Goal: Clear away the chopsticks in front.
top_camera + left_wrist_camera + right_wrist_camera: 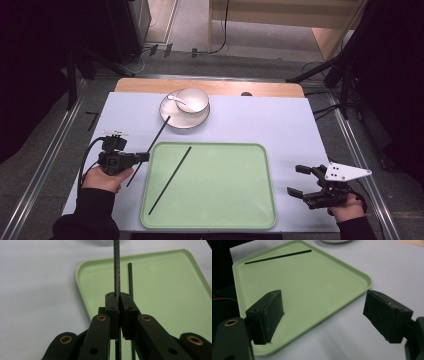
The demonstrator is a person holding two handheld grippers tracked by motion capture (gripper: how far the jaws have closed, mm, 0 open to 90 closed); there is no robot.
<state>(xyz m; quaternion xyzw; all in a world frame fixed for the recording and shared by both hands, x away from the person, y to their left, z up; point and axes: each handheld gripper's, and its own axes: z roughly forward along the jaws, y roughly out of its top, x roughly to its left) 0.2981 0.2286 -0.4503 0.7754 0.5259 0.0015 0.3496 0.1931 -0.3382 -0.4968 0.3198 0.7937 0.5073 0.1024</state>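
A black chopstick point(170, 180) lies slantwise in the left half of the pale green tray point(225, 190). My left gripper point(145, 156) is at the tray's left edge, shut on a second black chopstick point(157, 136) whose far end points toward the white plate. In the left gripper view the jaws point(118, 296) pinch this chopstick point(116, 270) near its middle, with the other chopstick point(130, 277) lying on the tray point(162, 290) just beyond. My right gripper point(295, 179) rests right of the tray, open and holding nothing. Its jaws point(322, 315) frame the tray's corner point(312, 285), and the tray's chopstick point(278, 257) lies farther off.
A white bowl point(192, 100) with a white spoon point(176, 99) in it stands on a white plate point(172, 120) behind the tray. The table is covered by a light sheet point(280, 125), with a wooden strip point(210, 87) along its far edge. Black stands and cables surround the table.
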